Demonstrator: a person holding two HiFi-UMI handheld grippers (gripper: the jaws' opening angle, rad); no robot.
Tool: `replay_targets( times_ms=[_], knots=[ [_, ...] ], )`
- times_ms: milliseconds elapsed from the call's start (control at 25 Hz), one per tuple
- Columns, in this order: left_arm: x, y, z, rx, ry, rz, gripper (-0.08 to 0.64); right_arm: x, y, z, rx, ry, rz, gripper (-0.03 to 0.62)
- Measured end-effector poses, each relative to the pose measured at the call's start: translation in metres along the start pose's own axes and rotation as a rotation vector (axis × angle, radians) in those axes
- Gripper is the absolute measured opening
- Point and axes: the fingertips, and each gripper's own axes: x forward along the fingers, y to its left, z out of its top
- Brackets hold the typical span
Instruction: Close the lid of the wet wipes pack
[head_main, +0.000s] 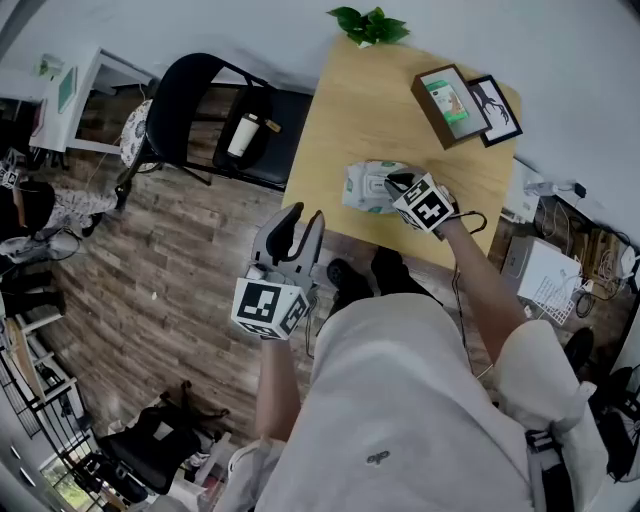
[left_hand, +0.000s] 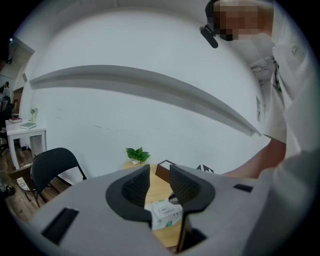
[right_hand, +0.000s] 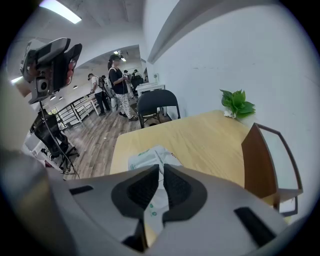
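The wet wipes pack (head_main: 366, 188), white with green print, lies near the front edge of the light wooden table (head_main: 380, 110). In the left gripper view the pack (left_hand: 165, 212) shows its white lid lying flat. My right gripper (head_main: 394, 183) hovers over the pack's right side and points steeply down. Its jaws (right_hand: 161, 168) are almost together with nothing between them, and the pack (right_hand: 149, 158) shows just past their tips. My left gripper (head_main: 303, 219) is held off the table over the wooden floor. Its jaws (left_hand: 160, 168) stand a little apart and empty, aimed at the pack.
Two picture frames (head_main: 455, 103) (head_main: 495, 108) lie at the table's far right and a small green plant (head_main: 368, 24) at its far edge. A black chair (head_main: 215, 120) holding a bottle (head_main: 243, 135) stands left of the table. People (right_hand: 117, 82) stand far off.
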Motion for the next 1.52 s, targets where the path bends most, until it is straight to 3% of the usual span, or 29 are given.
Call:
replay_targets(
  times_ms=[400, 880, 1520],
  knots=[
    [-0.004, -0.002, -0.008, -0.003, 0.01, -0.047, 0.121, 0.006, 0.019, -0.021, -0.001, 0.016, 0.006, 0.021],
    [-0.006, 0.0, -0.018, -0.015, 0.029, -0.044, 0.121, 0.02, 0.032, -0.041, -0.056, 0.103, 0.019, 0.021],
    [-0.004, 0.007, -0.023, -0.025, 0.043, -0.031, 0.121, 0.035, 0.032, -0.049, -0.035, 0.159, 0.011, 0.012]
  ],
)
